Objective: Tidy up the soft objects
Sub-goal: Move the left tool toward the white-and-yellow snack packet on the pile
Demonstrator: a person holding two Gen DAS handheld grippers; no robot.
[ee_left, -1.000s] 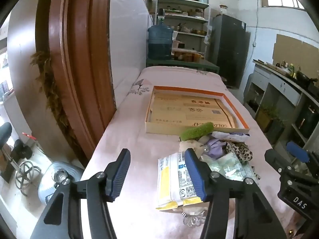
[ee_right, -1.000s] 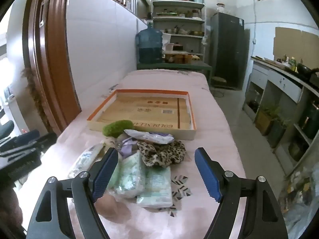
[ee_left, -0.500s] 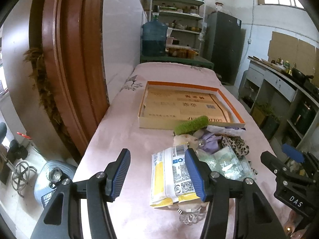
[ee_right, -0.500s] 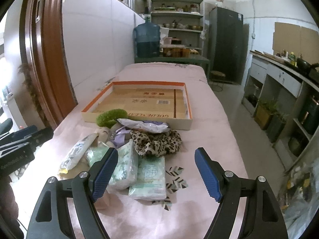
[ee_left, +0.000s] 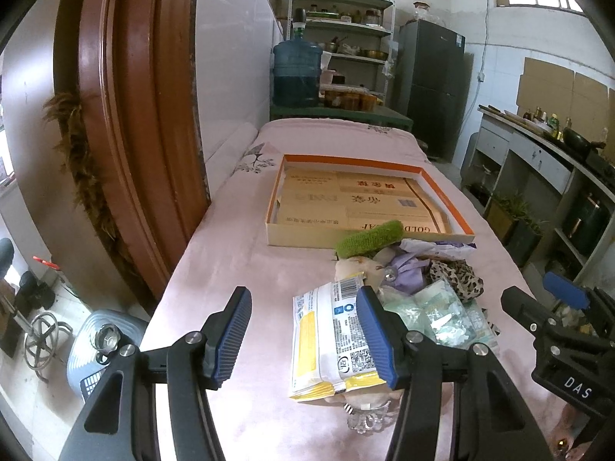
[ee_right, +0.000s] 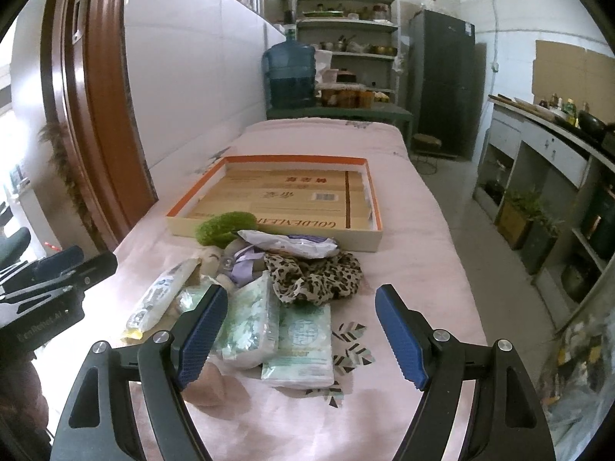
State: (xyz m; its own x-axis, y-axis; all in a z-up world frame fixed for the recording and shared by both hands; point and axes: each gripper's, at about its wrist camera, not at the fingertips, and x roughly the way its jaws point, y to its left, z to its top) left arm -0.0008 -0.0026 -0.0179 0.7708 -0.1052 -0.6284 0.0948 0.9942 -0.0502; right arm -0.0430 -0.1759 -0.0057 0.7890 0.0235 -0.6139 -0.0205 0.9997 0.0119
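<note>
A: Well, where do the soft things lie?

B: They lie in one heap on the long table with the pale pink cloth (ee_right: 423,238), just on the near side of the shallow cardboard tray with the orange rim (ee_right: 371,192). The fuzzy green roll (ee_right: 225,224) touches the tray's near wall. Its long axis runs along that wall.

A: And the packets?

B: The white and yellow plastic snack bag (ee_left: 330,340) is at the left end of the heap, further from the tray. Its long axis points roughly toward the tray. Two pale green tissue packs (ee_right: 276,330) lie side by side at the near end of the heap, and their long sides also point toward the tray. The leopard-print cloth (ee_right: 315,274) is crumpled between them and the tray, beside a lilac fabric piece (ee_left: 407,274). A white crinkled wrapper (ee_right: 288,244) lies across, parallel to the tray's near wall.

A: The tongs?

B: The left gripper (ee_left: 303,336) stands wide apart with nothing between its blue pads; one pad is in front of the snack bag. The right gripper (ee_right: 300,334) is also spread apart above the tissue packs, and it clamps nothing.
</note>
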